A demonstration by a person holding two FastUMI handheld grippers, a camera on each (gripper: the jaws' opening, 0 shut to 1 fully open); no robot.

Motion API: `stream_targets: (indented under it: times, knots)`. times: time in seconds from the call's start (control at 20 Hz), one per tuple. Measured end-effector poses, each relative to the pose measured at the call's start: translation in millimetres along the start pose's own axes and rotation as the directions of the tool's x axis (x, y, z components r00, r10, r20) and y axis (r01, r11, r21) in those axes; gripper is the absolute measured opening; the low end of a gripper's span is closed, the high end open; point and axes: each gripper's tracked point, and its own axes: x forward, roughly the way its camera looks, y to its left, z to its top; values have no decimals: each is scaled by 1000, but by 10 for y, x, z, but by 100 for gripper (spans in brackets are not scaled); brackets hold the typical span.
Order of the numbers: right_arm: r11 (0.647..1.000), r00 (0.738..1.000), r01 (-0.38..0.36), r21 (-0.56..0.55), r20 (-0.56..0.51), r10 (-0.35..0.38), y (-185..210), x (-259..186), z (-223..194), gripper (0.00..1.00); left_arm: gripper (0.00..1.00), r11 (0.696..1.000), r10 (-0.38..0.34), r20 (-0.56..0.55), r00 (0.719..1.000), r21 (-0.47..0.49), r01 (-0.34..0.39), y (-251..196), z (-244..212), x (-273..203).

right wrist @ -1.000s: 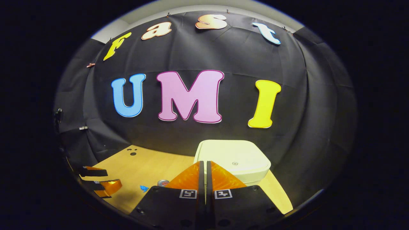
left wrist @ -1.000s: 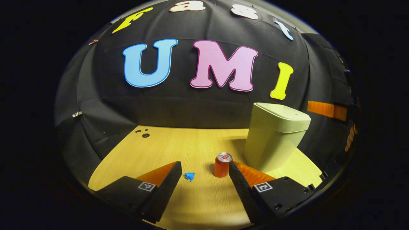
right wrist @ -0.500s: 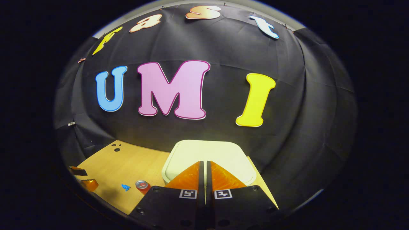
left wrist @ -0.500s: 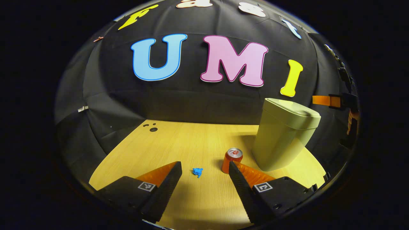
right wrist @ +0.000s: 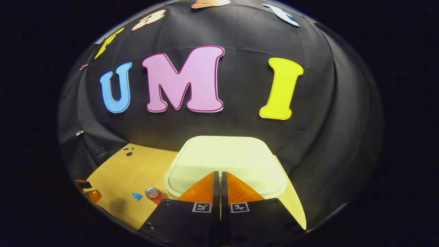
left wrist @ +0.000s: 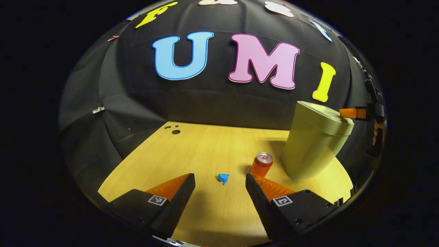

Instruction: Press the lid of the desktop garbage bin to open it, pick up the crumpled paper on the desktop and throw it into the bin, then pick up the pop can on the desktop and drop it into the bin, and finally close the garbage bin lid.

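The pale green bin (left wrist: 313, 144) stands at the table's right with its lid (right wrist: 224, 159) down. My right gripper (right wrist: 219, 173) is shut with nothing in it, its tips low over the lid's near part; it is also seen from the side at the lid's top edge as the right gripper (left wrist: 348, 112). A small blue crumpled paper (left wrist: 223, 178) lies on the wood just ahead of my open left gripper (left wrist: 219, 176). The orange pop can (left wrist: 261, 164) stands upright between the paper and the bin. From the right, the can (right wrist: 152, 193) and paper (right wrist: 137, 196) sit left of the bin.
The wooden table (left wrist: 205, 147) has small dark holes (left wrist: 175, 130) near its far left corner. Black cloth walls close in behind and on both sides. The left gripper (right wrist: 87, 190) is at the far left edge in the right gripper view.
My right gripper, still shut, has come forward and down over the bin lid. The left gripper has swung left, so the paper, can and bin have slid right in its view.
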Motion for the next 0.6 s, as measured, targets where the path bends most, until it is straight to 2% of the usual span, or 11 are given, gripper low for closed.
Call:
stream_targets:
  times: [0.6]
  knots:
    - [999, 1000, 9, 49, -12, -8, -11, -11, -31, 5, 96, 999, -22, -41, 999, 35, 24, -49, -173, 42]
